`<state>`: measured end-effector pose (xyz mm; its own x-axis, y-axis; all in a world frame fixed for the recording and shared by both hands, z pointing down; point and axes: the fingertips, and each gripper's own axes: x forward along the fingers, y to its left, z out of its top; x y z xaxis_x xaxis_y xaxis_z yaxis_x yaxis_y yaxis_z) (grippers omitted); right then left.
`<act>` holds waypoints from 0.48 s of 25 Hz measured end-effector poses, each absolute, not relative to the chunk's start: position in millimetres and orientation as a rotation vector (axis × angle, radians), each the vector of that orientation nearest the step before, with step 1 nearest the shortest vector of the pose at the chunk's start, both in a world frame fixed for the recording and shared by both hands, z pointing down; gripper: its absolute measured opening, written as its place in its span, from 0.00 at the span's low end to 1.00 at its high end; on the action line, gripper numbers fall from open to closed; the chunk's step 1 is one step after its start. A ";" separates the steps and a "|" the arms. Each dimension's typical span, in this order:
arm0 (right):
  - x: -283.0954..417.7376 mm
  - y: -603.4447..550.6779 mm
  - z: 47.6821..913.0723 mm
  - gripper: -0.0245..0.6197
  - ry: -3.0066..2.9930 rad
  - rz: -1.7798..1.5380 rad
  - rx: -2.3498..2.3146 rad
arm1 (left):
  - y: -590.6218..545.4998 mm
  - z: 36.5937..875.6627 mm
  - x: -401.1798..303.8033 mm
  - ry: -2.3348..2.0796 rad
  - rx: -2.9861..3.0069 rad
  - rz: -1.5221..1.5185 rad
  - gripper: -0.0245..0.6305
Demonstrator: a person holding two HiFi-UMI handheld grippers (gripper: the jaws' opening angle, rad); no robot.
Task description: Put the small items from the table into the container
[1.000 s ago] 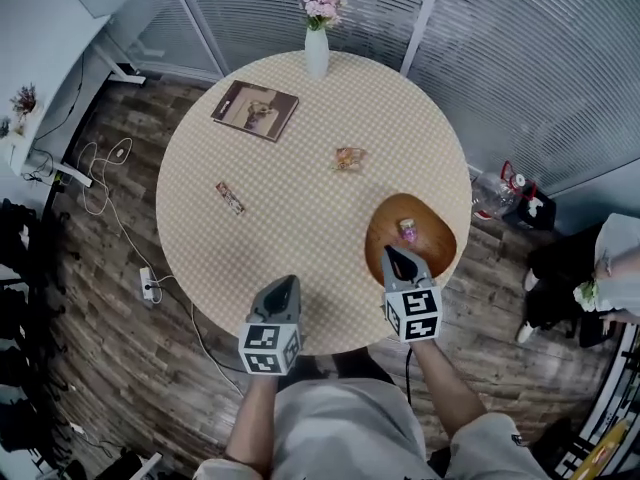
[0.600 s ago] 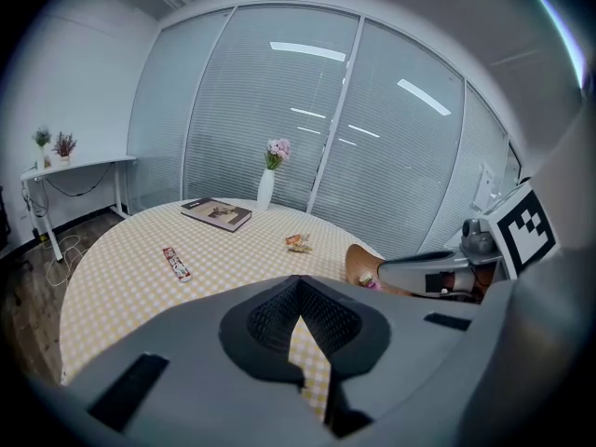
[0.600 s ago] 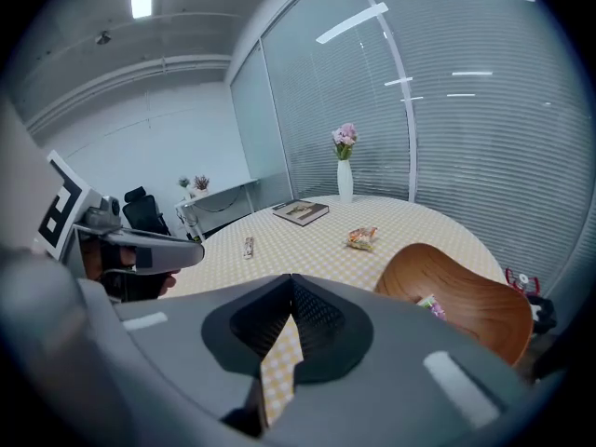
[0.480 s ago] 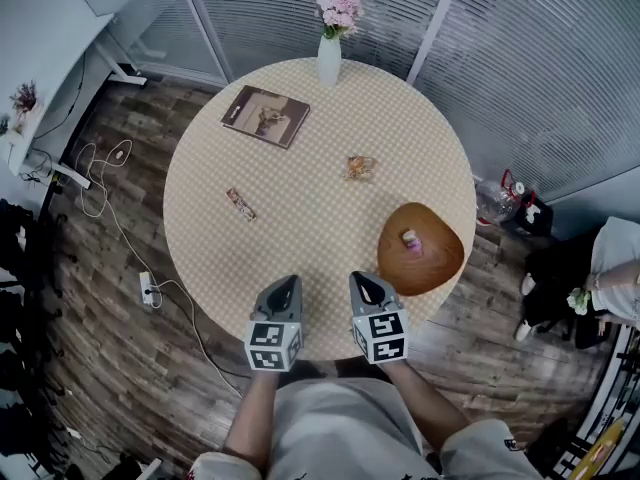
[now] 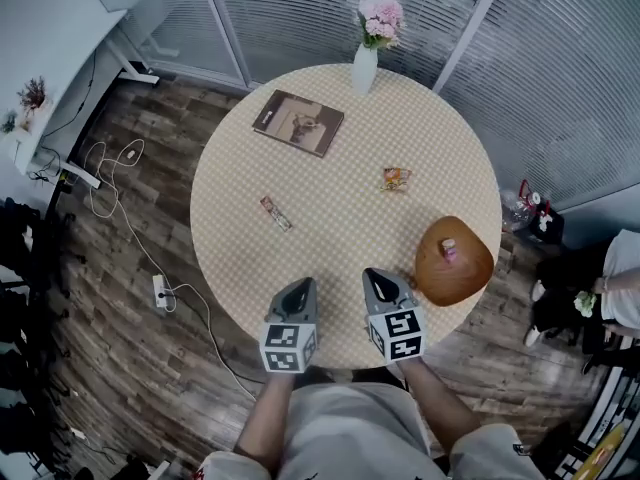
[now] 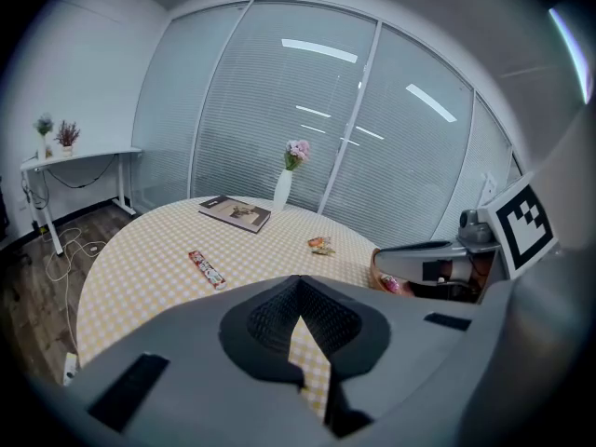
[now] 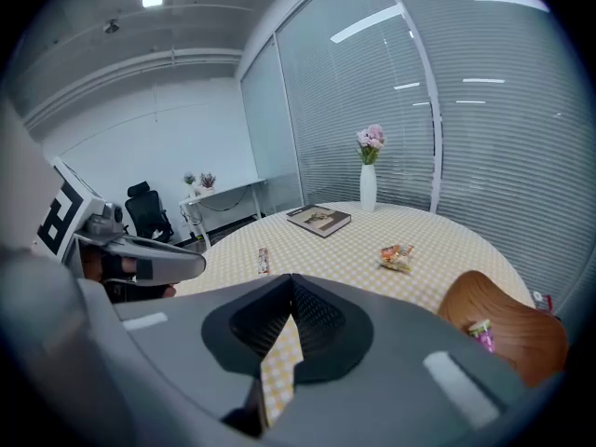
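Item: slim striped snack bar [image 5: 275, 213], ahead and slightly left of my left gripper [image 5: 300, 288], the nearer one.
Both left and right gripper [image 5: 375, 277]: fingers pressed together, empty, over the near edge of the round checked-cloth worktop [image 5: 330, 238]. Brown wooden bowl [image 5: 440, 280] just right. Bar's long axis slants across my reach. Orange crinkled packet [image 5: 396, 178] lies farther on.

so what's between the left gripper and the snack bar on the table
Nothing: only bare checked tablecloth lies between the left gripper and the snack bar, clearest in the head view.
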<state>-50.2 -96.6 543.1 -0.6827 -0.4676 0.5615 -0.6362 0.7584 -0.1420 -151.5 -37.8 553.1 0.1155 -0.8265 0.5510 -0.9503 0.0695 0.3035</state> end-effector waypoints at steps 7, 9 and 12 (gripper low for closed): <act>-146.1 -101.5 571.3 0.05 -2.439 0.387 0.626 | -24.6 548.2 -220.8 -1.777 1.724 0.226 0.05; -173.8 -106.0 582.4 0.06 -2.426 0.373 0.580 | -20.2 550.4 -240.6 -1.787 1.708 0.225 0.05; -212.7 -113.1 601.5 0.10 -2.395 0.357 0.511 | -13.8 554.0 -267.9 -1.799 1.681 0.226 0.05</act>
<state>-212.7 -113.1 601.5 -0.7095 -0.2677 0.6519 -0.4461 0.8867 -0.1213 -267.9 -13.8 554.0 0.0403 -0.8261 0.5621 -0.9394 0.1604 0.3030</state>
